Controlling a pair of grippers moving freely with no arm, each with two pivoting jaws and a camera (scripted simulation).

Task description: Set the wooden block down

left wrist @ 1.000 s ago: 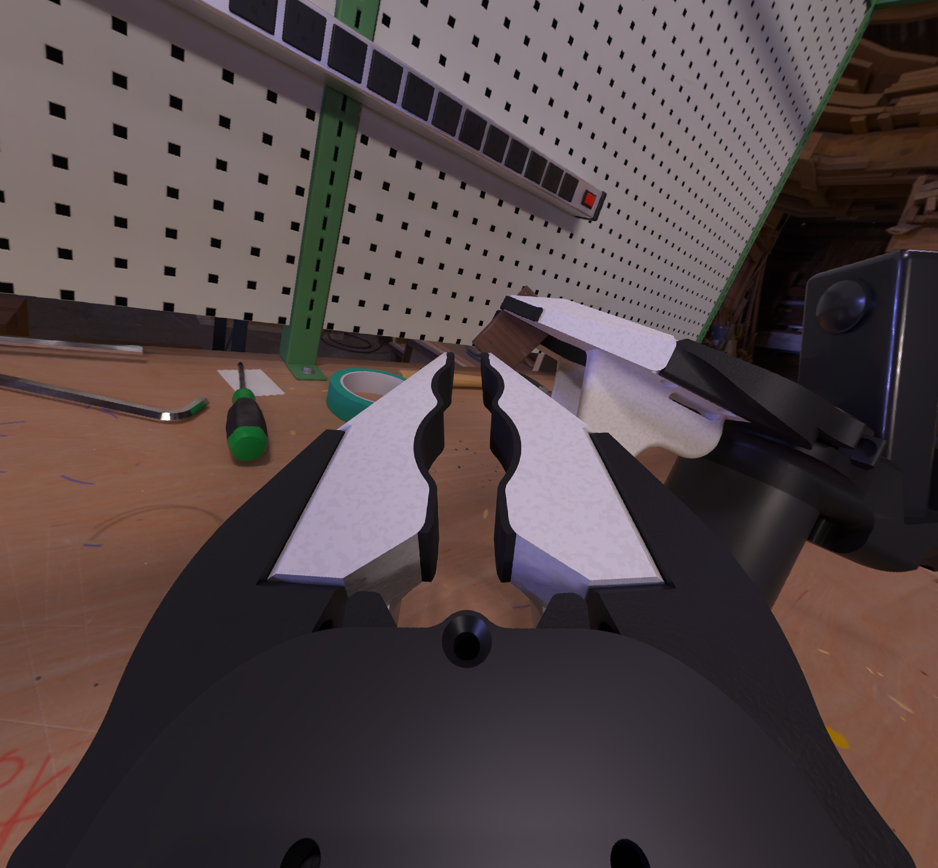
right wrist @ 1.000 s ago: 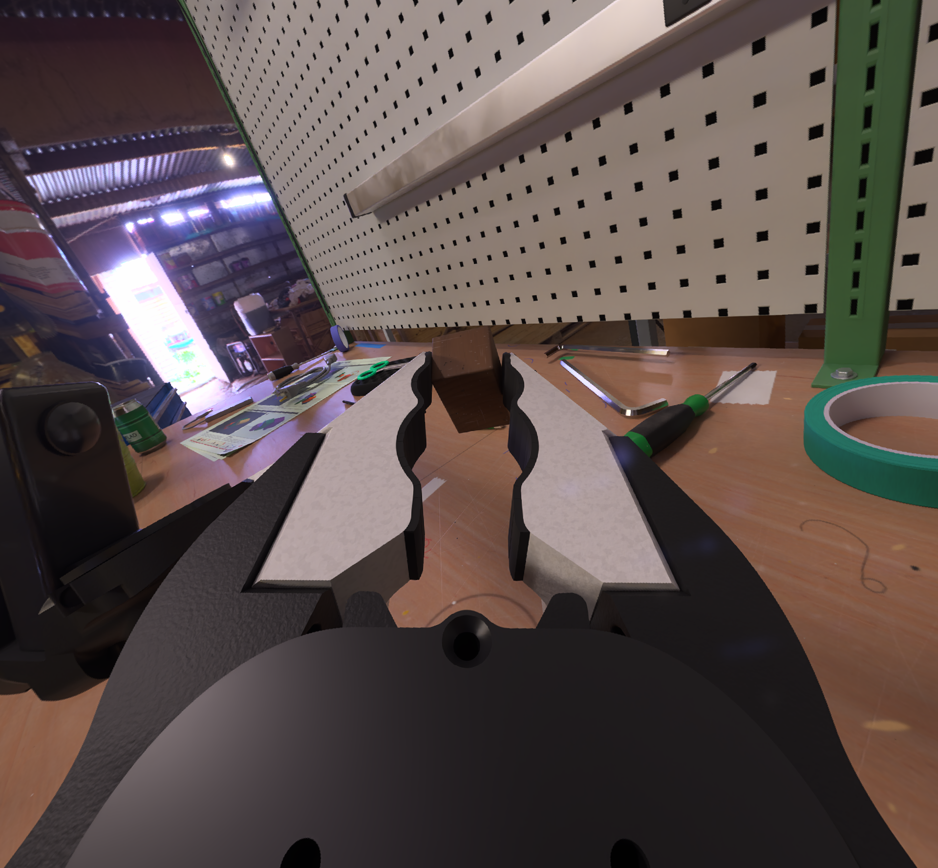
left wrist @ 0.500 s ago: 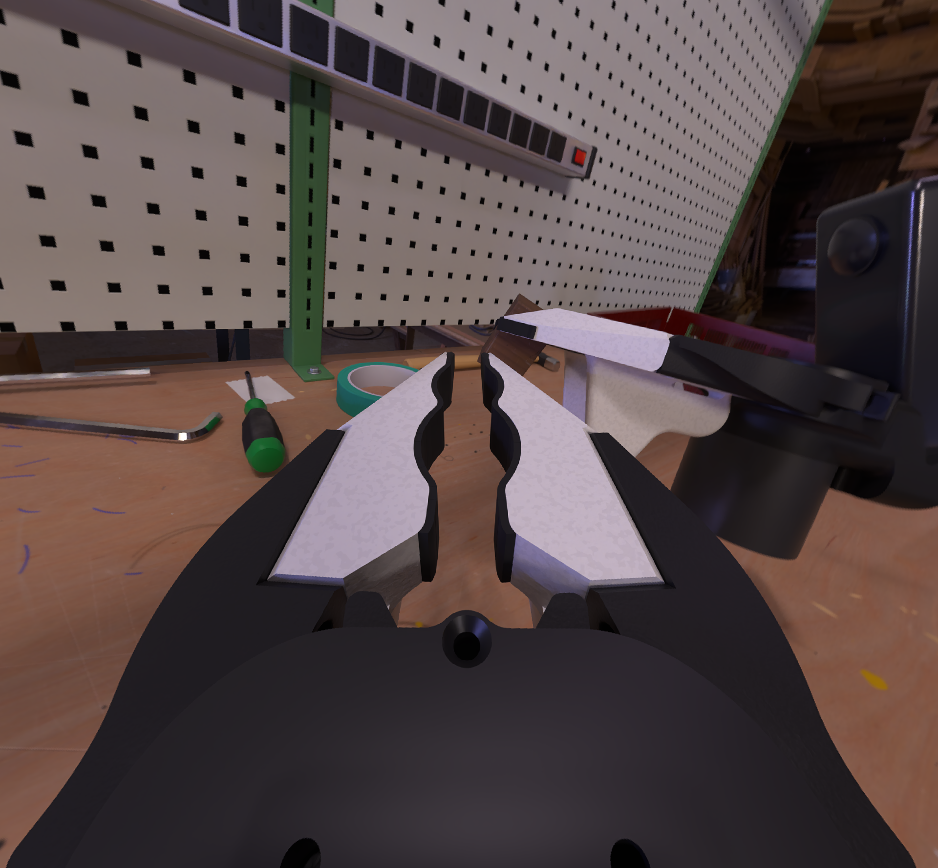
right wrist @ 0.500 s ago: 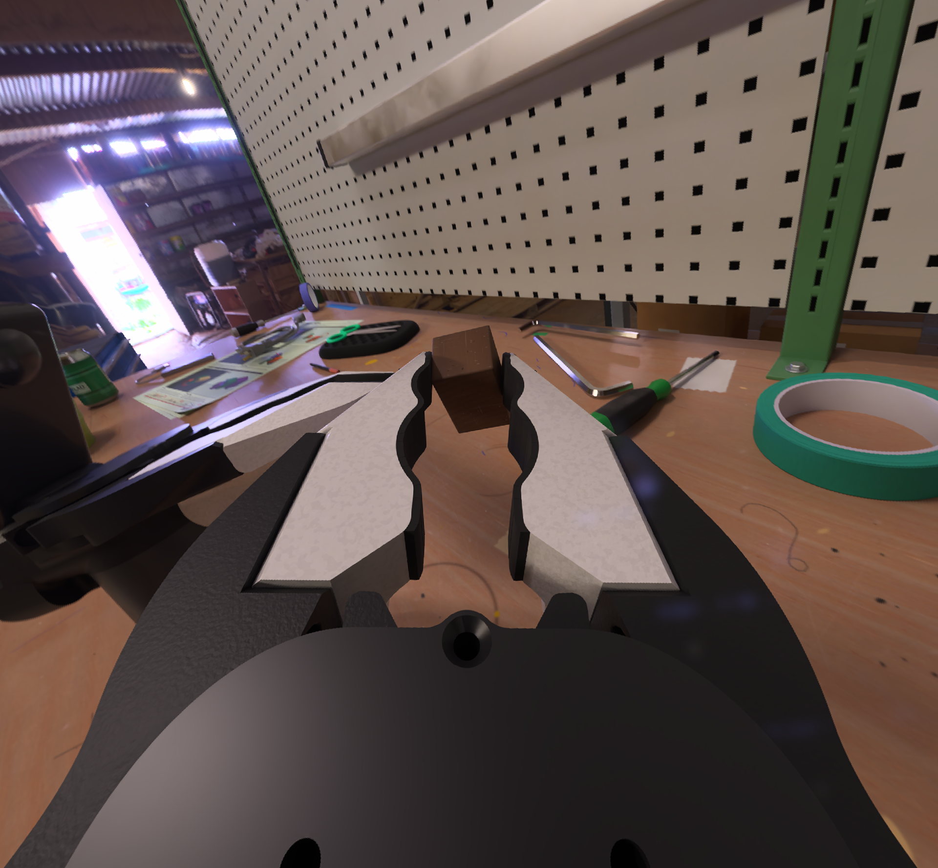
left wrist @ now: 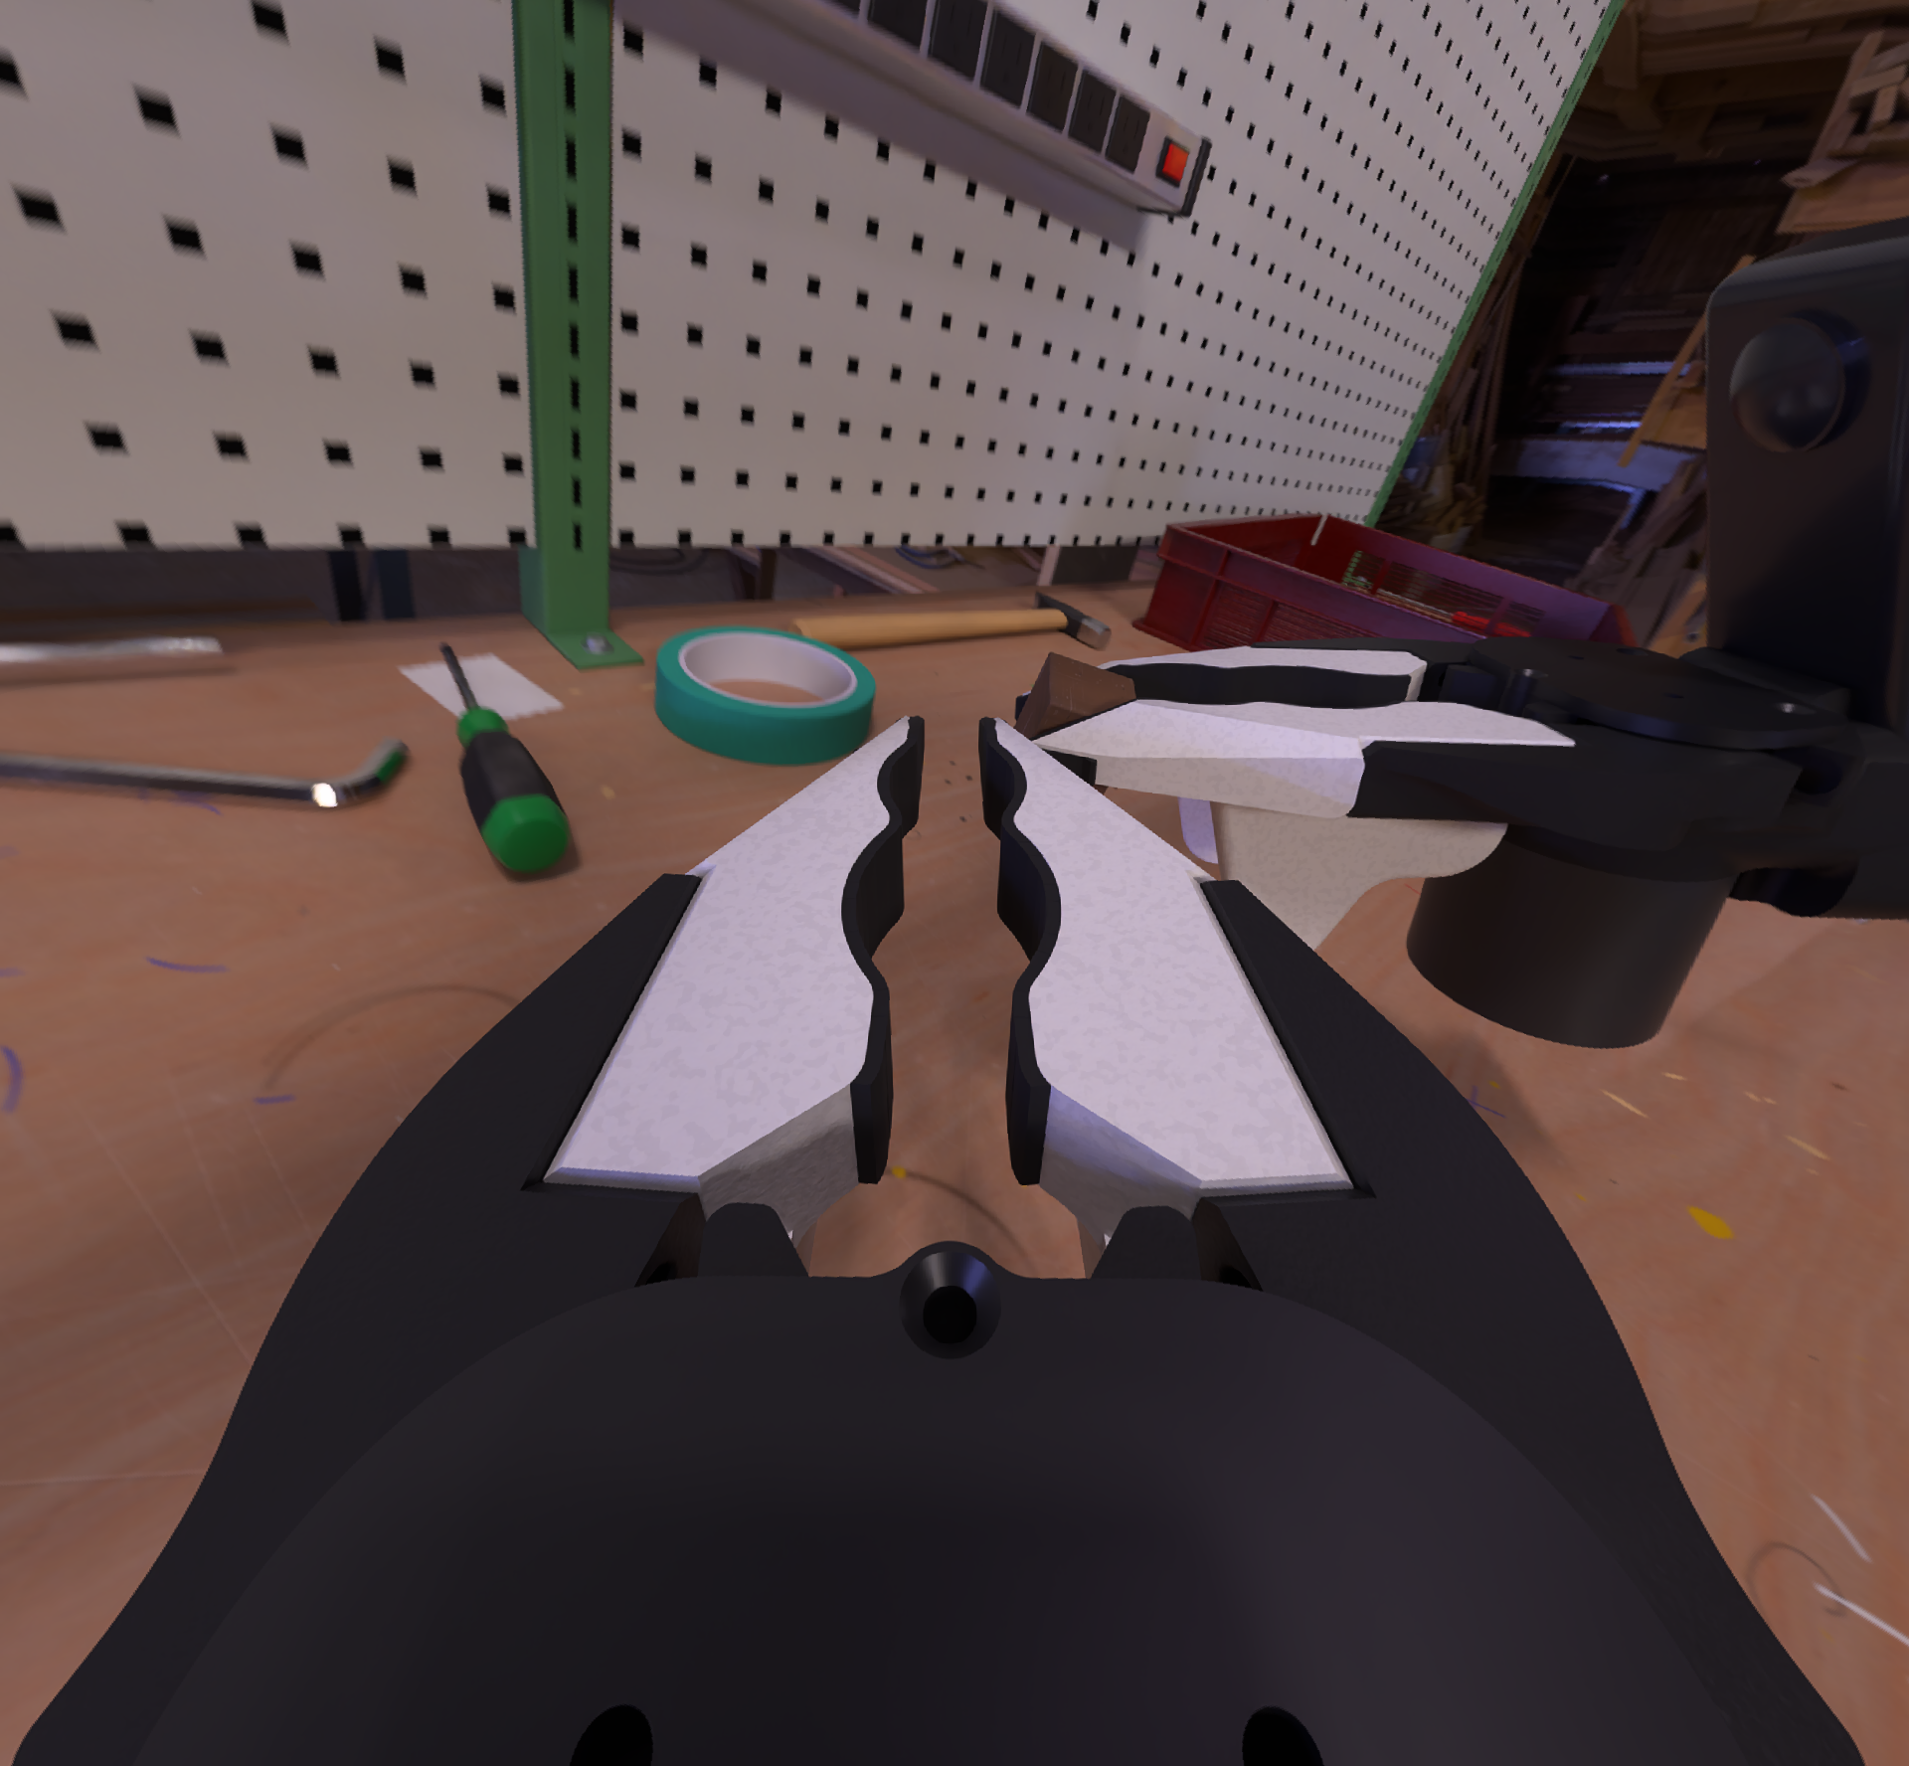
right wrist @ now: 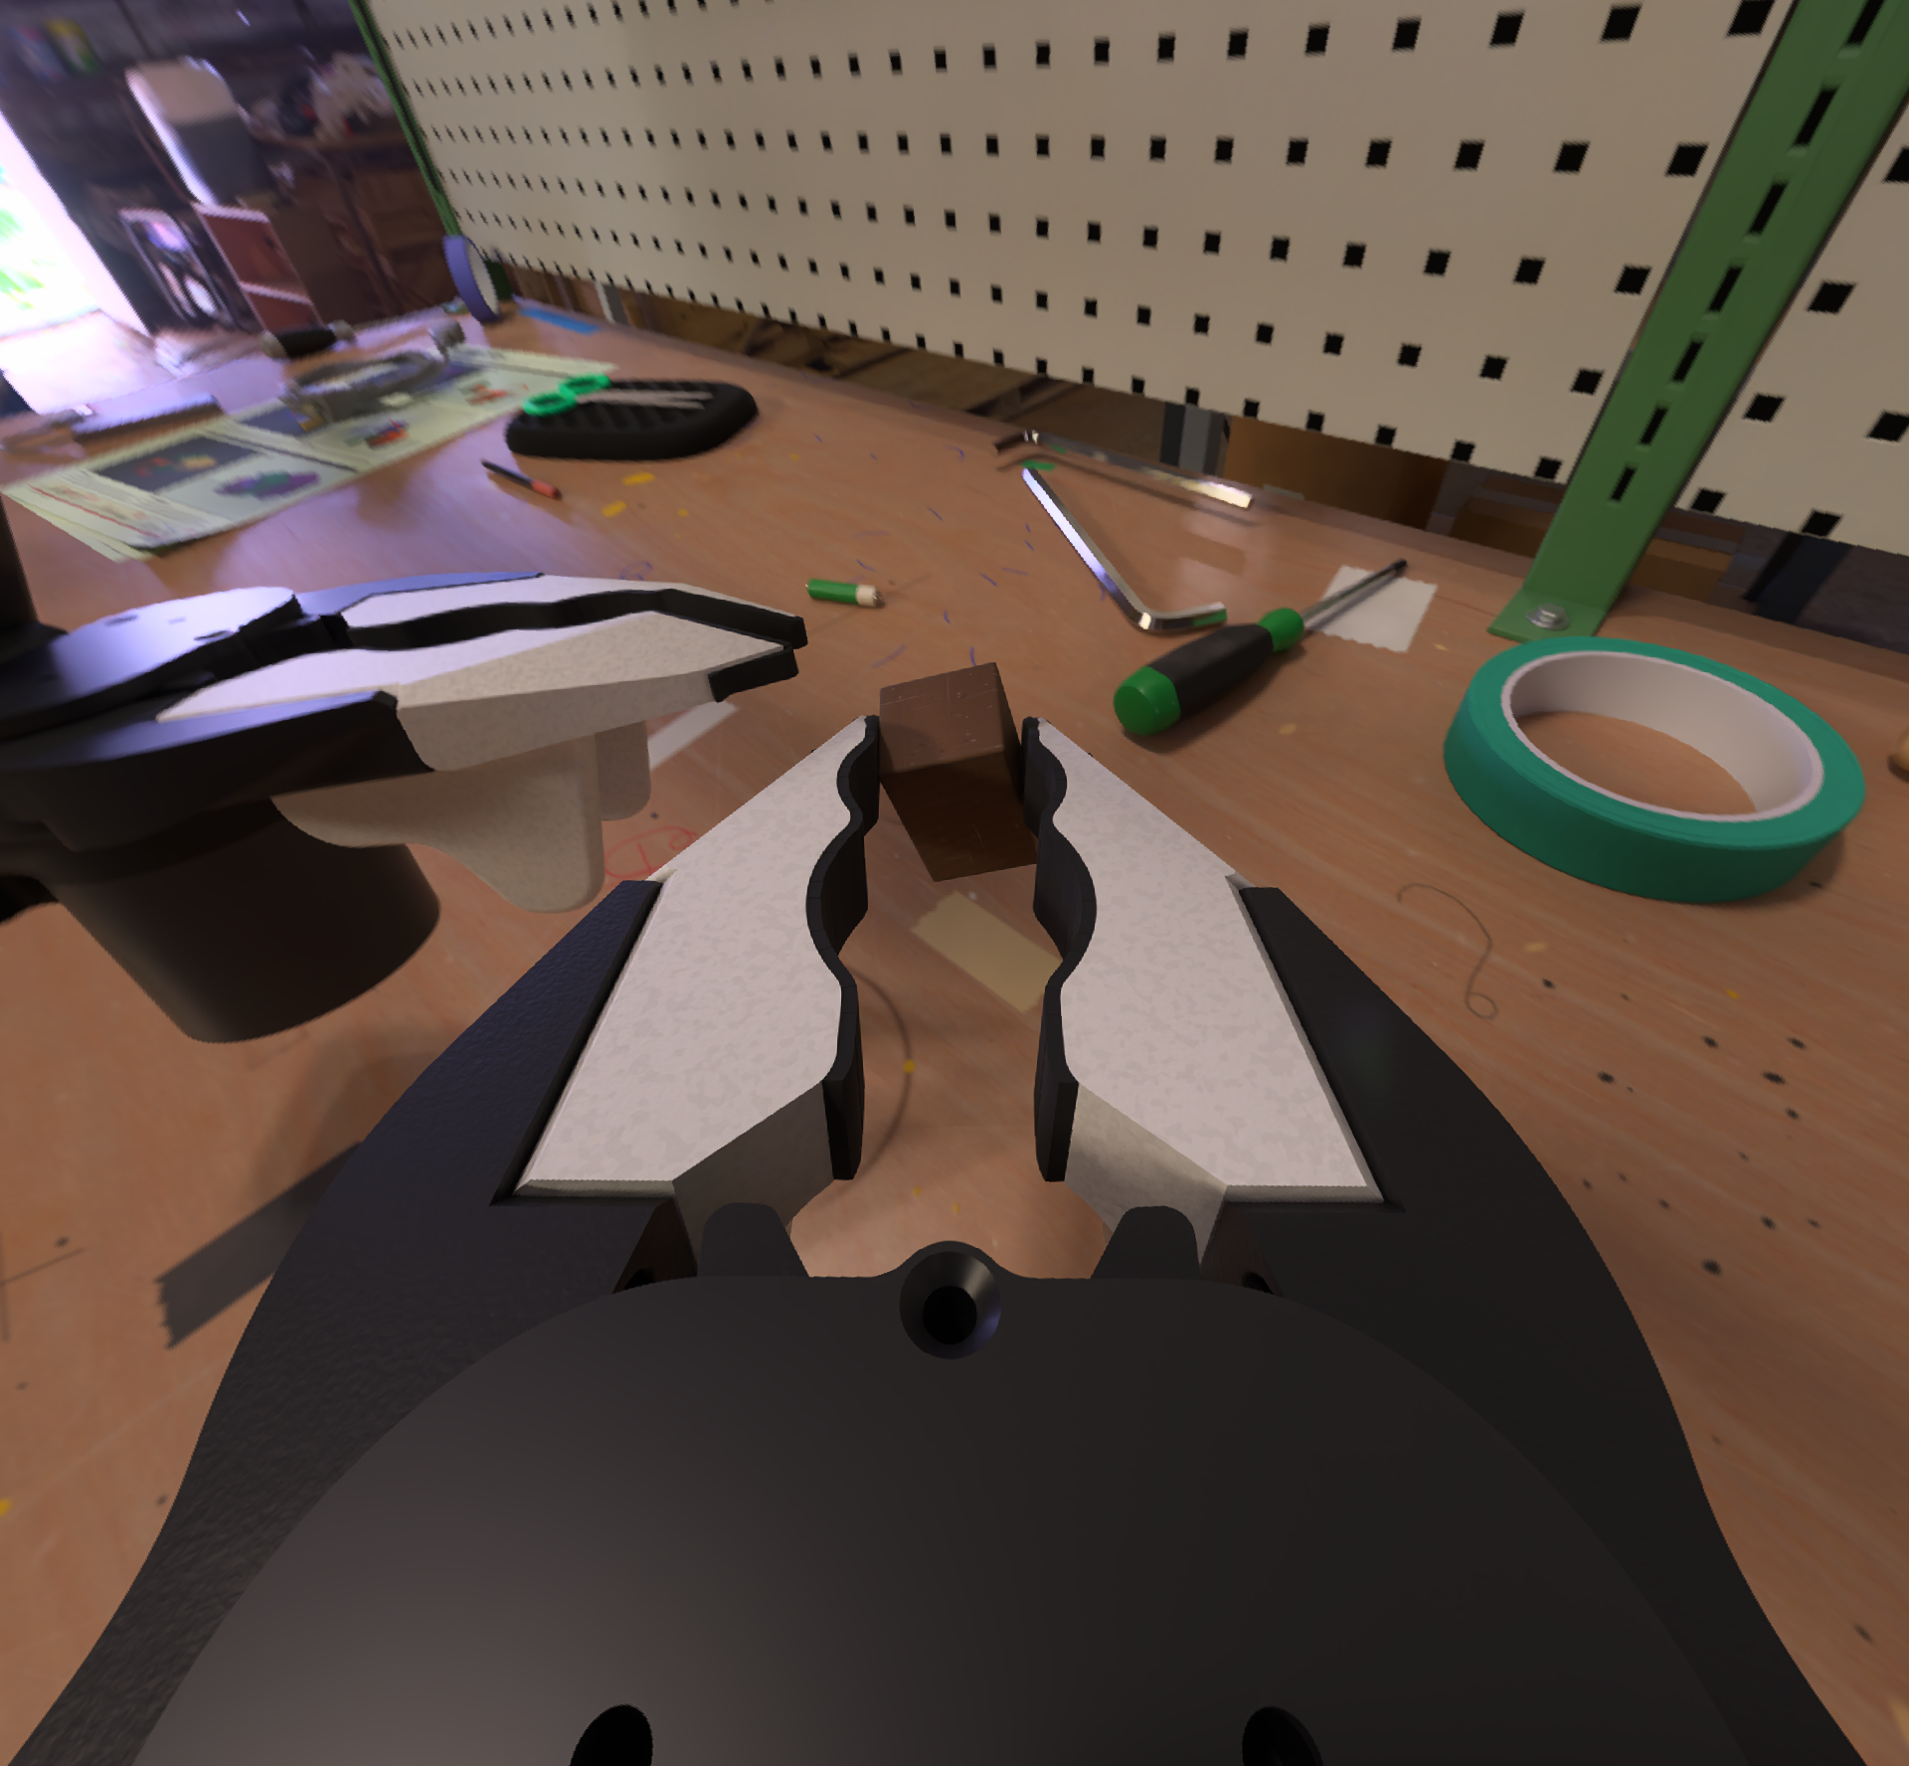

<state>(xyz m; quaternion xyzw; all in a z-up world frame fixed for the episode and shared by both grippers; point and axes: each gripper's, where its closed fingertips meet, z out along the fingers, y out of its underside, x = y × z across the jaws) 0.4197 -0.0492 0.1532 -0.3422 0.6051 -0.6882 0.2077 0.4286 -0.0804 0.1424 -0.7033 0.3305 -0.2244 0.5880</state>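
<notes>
Since earlier frame, I pitched right tool (right wrist: 950, 735) down toward counter (right wrist: 1343, 1045); it clamps tilted block (right wrist: 956, 766) at tips. Left tool (left wrist: 950, 745) narrow, empty, clear.

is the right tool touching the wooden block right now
Touching. The right wrist view shows the right tool with both fingertips pressed against opposite sides of the wooden block, no gap either side, block tilted.
</notes>
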